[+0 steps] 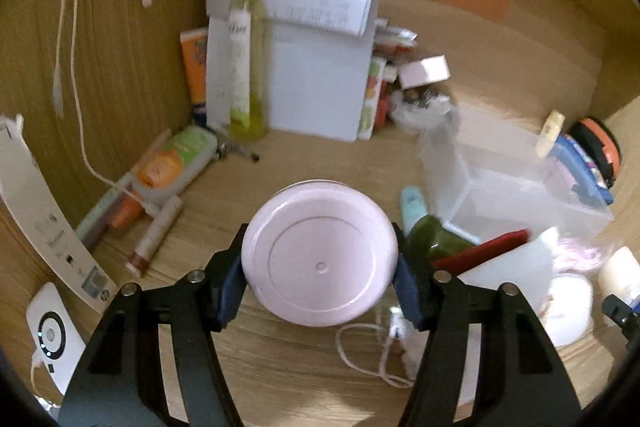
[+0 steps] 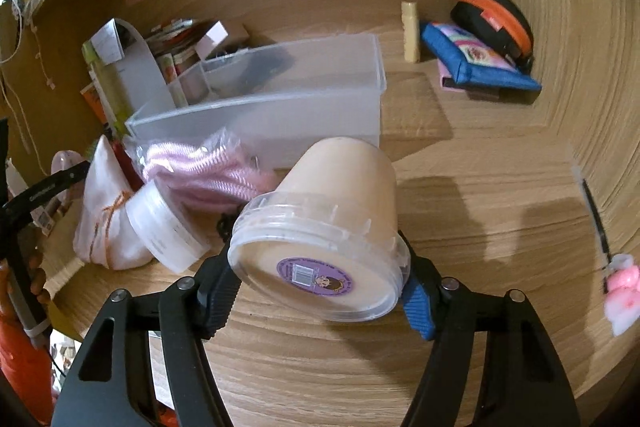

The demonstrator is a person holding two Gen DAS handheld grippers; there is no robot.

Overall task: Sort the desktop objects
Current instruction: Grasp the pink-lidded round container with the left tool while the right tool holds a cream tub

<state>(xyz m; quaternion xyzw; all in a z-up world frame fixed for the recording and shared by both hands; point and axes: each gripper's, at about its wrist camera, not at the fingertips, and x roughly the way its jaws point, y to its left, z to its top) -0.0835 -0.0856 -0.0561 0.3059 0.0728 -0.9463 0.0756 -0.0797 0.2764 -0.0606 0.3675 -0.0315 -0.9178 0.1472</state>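
My left gripper (image 1: 320, 279) is shut on a round pink jar (image 1: 320, 253), held lid towards the camera above the wooden desk (image 1: 280, 359). My right gripper (image 2: 318, 291) is shut on a cream tub with a clear lid (image 2: 332, 227), tilted, its purple label facing the camera. A clear plastic organiser box (image 2: 280, 107) stands just behind the tub; it also shows in the left wrist view (image 1: 512, 183).
Left view: a tall green bottle (image 1: 244, 55), white papers (image 1: 320, 83), tubes (image 1: 176, 163) by the left wall, a charger cable (image 1: 380, 355), a green bottle (image 1: 436, 235). Right view: a white jar (image 2: 168, 231), a cloth pouch (image 2: 108, 223), pink fabric (image 2: 200, 171), blue pouch (image 2: 472, 59), orange-black case (image 2: 496, 23), pink toy (image 2: 620, 291).
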